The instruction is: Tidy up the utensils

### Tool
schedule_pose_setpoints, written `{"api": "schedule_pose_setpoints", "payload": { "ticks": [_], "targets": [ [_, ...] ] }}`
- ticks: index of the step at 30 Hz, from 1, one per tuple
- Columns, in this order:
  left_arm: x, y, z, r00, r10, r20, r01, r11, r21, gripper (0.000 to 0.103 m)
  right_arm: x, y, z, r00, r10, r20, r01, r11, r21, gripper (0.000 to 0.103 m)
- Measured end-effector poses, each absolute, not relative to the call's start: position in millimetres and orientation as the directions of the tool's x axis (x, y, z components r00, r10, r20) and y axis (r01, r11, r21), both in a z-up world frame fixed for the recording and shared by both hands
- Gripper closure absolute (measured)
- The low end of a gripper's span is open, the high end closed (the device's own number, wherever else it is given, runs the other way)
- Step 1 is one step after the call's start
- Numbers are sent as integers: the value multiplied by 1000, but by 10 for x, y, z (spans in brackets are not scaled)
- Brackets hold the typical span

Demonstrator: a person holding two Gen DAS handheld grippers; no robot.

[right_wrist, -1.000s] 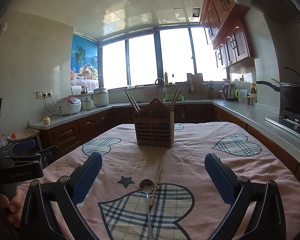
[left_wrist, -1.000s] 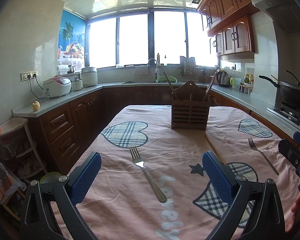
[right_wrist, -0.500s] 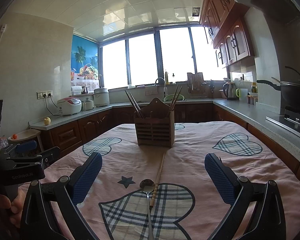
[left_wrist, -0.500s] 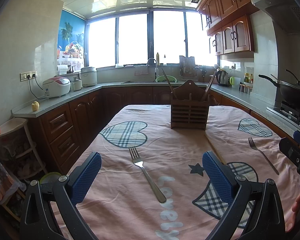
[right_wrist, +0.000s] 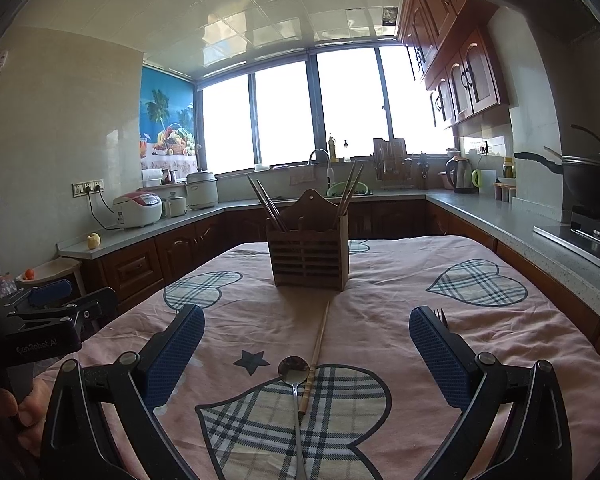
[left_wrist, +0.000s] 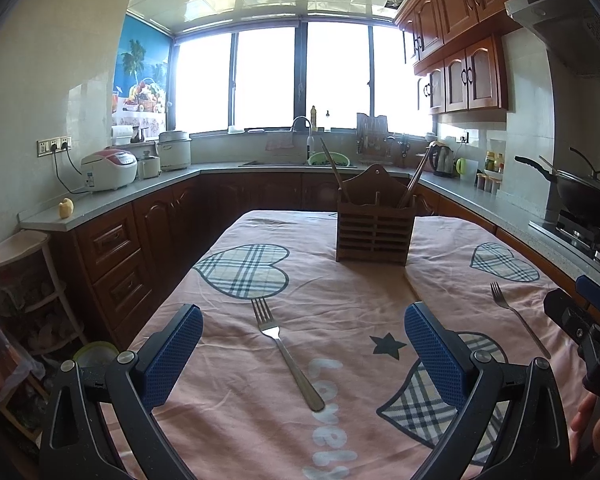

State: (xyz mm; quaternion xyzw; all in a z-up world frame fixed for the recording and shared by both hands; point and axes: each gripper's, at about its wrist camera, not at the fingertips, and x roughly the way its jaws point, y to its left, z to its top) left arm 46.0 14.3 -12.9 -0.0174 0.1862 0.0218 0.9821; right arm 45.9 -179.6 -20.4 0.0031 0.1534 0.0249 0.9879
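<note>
Over the pink tablecloth (left_wrist: 340,304), from the left wrist camera: left gripper (left_wrist: 304,344) spread wide, holding nothing, blue pads (left_wrist: 172,356) well apart above the cloth. Between the fingers, flat on the cloth, a fork (left_wrist: 286,354), tines toward the far end, handle nearer and angled slightly right. Farther back, upright near the middle of the table, a wooden utensil holder (left_wrist: 374,226) with chopsticks (left_wrist: 416,180) leaning out of its left and right compartments. Off to the right, a second fork (left_wrist: 518,318) on the cloth, close to the other gripper at the frame edge, fingertips of a hand (left_wrist: 586,424) just below it.

From the right wrist camera: right gripper (right_wrist: 306,346) likewise spread, nothing between the pads. Low between the fingers, a spoon (right_wrist: 296,384), bowl toward the holder, handle running off the bottom edge. Just beside it on the right, a single chopstick (right_wrist: 316,356), lying lengthwise toward the holder (right_wrist: 310,258); touching the spoon's bowl or not, hard to tell. Behind the right pad, only the tines of a fork (right_wrist: 441,316) showing. At the left edge, the left gripper seen side-on, gripped from below by a hand (right_wrist: 8,408).
</note>
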Motion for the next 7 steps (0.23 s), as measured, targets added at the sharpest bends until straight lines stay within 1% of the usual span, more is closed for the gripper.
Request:
{"api": "schedule_pose_setpoints", "payload": {
  "ticks": [7],
  "targets": [
    [513, 85, -135, 930, 29, -367, -42, 999, -27, 1, 526, -1848, -235, 945, 56, -322, -50, 998, 27, 0]
  ]
}}
